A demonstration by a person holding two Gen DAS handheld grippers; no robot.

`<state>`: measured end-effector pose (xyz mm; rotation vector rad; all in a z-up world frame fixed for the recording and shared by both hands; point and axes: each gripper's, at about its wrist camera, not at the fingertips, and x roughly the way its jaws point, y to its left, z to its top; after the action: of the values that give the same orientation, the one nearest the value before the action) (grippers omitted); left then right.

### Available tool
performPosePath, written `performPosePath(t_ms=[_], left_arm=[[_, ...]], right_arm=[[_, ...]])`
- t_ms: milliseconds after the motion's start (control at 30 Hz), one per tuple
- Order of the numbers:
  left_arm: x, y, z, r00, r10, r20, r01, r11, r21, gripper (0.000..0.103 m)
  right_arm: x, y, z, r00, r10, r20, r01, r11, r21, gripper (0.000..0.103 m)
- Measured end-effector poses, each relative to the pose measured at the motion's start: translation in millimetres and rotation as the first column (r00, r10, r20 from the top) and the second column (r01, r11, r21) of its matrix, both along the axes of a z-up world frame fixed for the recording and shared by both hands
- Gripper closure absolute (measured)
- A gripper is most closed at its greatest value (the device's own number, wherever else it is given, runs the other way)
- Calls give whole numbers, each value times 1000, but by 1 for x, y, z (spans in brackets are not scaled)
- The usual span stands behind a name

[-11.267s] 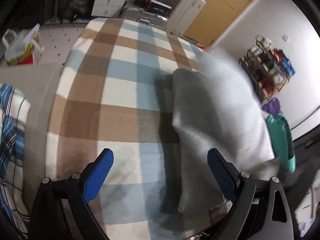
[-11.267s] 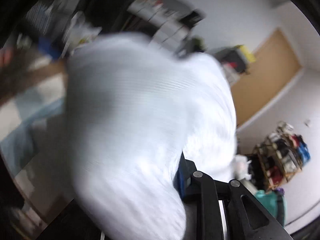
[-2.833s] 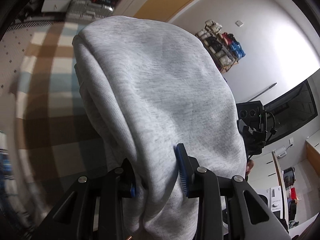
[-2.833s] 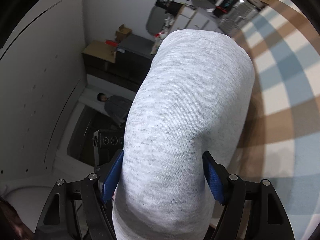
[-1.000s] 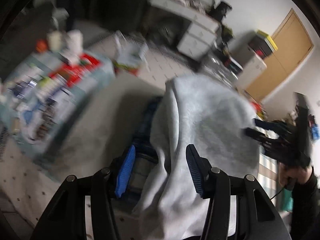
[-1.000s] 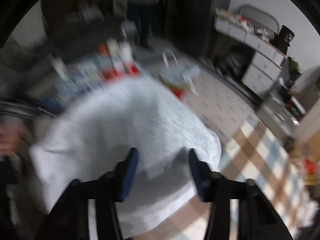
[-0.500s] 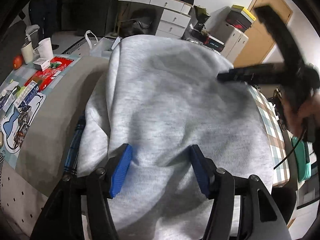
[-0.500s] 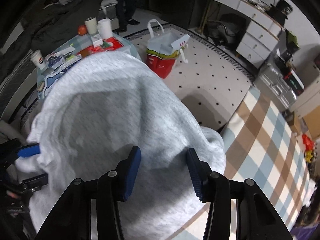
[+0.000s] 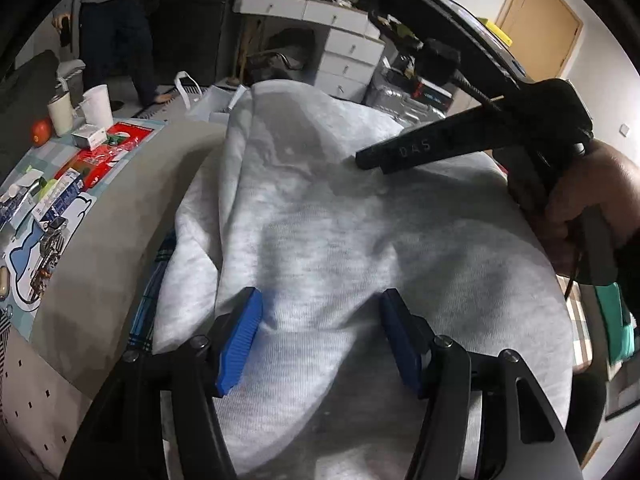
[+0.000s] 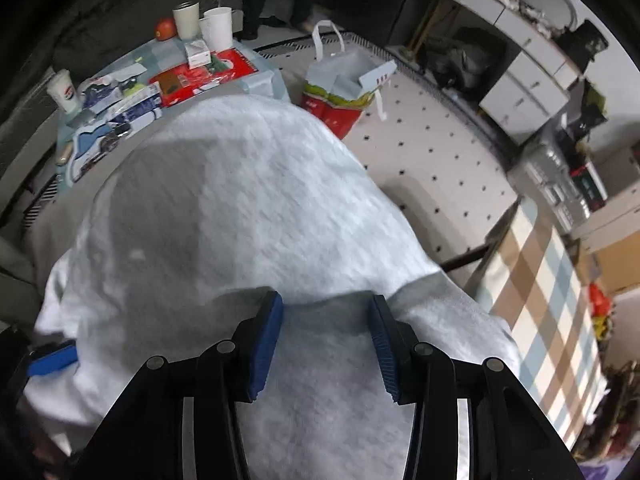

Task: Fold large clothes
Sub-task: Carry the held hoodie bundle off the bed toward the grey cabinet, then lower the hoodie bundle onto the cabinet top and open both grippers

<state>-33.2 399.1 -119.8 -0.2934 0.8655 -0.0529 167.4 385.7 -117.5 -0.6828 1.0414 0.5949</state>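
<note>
A folded light grey sweatshirt (image 9: 340, 232) lies on a pile on the grey sofa (image 9: 108, 216), over a blue plaid garment (image 9: 154, 288). My left gripper (image 9: 320, 332) is open, its blue pads either side of the near edge of the cloth. The sweatshirt also fills the right wrist view (image 10: 224, 216). My right gripper (image 10: 326, 340) is open just above it, and it shows from the side in the left wrist view (image 9: 372, 160), held in a hand above the cloth. The left gripper's blue pad (image 10: 52, 360) peeks out at the left.
A low table (image 10: 132, 80) with cups, boxes and an orange fruit stands beyond the sofa. A red and white bag (image 10: 344, 88) sits on the dotted floor. The checked bed cover (image 10: 552, 304) lies to the right. A person (image 9: 116, 28) stands at the back.
Both grippers carried the sweatshirt from the checked bed to the sofa pile and let go. In the last half second both jaws have widened a little and the right gripper has lifted slightly.
</note>
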Motion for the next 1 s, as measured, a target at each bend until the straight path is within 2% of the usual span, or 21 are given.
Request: performPosePath(t_ms=[100, 133, 167, 200, 233, 267, 300, 367, 400, 467, 533, 600, 700, 800, 900, 1000], left_arm=[[-4, 16, 26, 995, -63, -81, 56, 995, -84, 47], [-5, 23, 40, 995, -65, -77, 57, 993, -101, 47], [-6, 30, 65, 999, -44, -22, 42, 995, -92, 46], [-4, 33, 80, 999, -34, 20, 35, 997, -74, 42], [3, 33, 94, 998, -36, 47, 38, 998, -51, 31], [19, 34, 107, 997, -52, 56, 55, 997, -45, 30], [34, 34, 112, 997, -65, 51, 68, 996, -64, 30], [76, 34, 109, 995, -102, -18, 100, 989, -107, 30], [93, 33, 102, 993, -109, -53, 103, 989, -107, 30], [124, 32, 77, 982, -104, -157, 83, 987, -135, 30], [149, 33, 39, 961, -85, -264, 42, 985, -165, 31], [151, 23, 23, 954, -91, -285, 52, 989, -141, 30], [145, 22, 20, 961, -71, -268, 27, 986, -165, 27], [128, 17, 38, 967, -48, -248, 16, 992, -128, 27], [93, 11, 63, 981, -46, -187, 29, 995, -94, 27], [53, 1, 77, 992, -71, -101, 69, 997, -30, 27]], right_arm=[[-3, -6, 14, 1000, 11, 3, -11, 999, 38, 60], [-5, -13, 23, 1000, 16, 7, -17, 998, 53, 60], [-10, -23, 36, 1000, 15, 2, -16, 996, 87, 60], [-17, -39, 51, 1000, 25, -14, -23, 986, 167, 60], [-26, -56, 67, 998, 46, -33, -36, 965, 259, 60], [-38, -73, 79, 997, 68, -42, -49, 937, 345, 60], [-47, -86, 85, 996, 78, -46, -54, 919, 391, 58], [-68, -109, 87, 992, 97, -83, -50, 891, 451, 57], [-78, -120, 82, 985, 116, -129, -41, 879, 476, 57], [-99, -136, 64, 970, 140, -200, -21, 864, 504, 59], [-113, -149, 50, 963, 146, -228, 0, 842, 540, 58], [-121, -154, 40, 959, 167, -231, -9, 827, 562, 58], [-119, -150, 24, 964, 141, -225, -3, 853, 521, 68], [-112, -152, 11, 957, 141, -252, 26, 828, 560, 69], [-114, -164, 22, 960, 133, -246, 36, 813, 581, 73], [-125, -183, 31, 954, 161, -255, 44, 763, 645, 68]])
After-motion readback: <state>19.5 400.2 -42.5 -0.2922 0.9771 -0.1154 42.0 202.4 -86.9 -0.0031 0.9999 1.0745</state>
